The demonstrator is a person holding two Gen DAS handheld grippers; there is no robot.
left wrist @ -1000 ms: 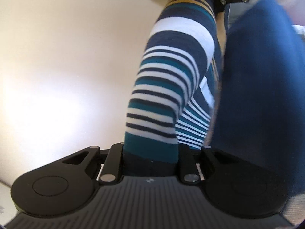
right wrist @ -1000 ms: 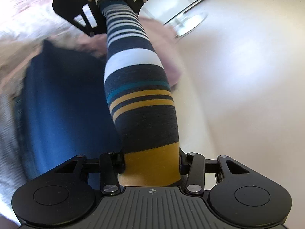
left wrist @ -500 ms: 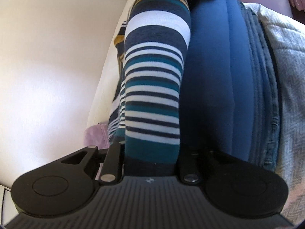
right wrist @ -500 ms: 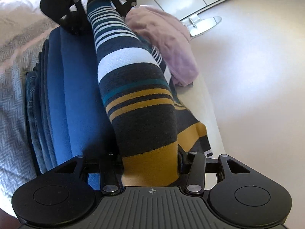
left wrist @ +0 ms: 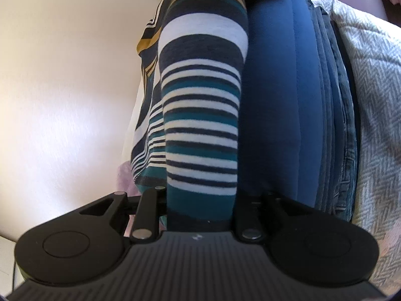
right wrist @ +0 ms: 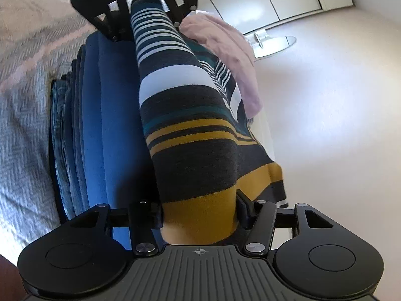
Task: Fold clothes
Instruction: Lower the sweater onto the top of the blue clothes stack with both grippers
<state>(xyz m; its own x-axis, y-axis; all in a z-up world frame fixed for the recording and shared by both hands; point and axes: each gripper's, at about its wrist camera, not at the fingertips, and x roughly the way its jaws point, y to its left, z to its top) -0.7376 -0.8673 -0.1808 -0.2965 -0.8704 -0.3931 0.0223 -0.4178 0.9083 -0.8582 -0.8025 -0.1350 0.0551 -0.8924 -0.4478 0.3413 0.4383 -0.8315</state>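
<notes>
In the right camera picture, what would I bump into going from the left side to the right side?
Grey blanket → jeans → blue cloth → striped cloth → pink cloth → pale wall.

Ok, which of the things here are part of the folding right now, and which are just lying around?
In the job:
striped garment, stretched between both tools
left tool, shut on its teal end
right tool, shut on its mustard end

Lying about:
stack of folded blue clothes
pink garment
grey herringbone bedspread
</notes>
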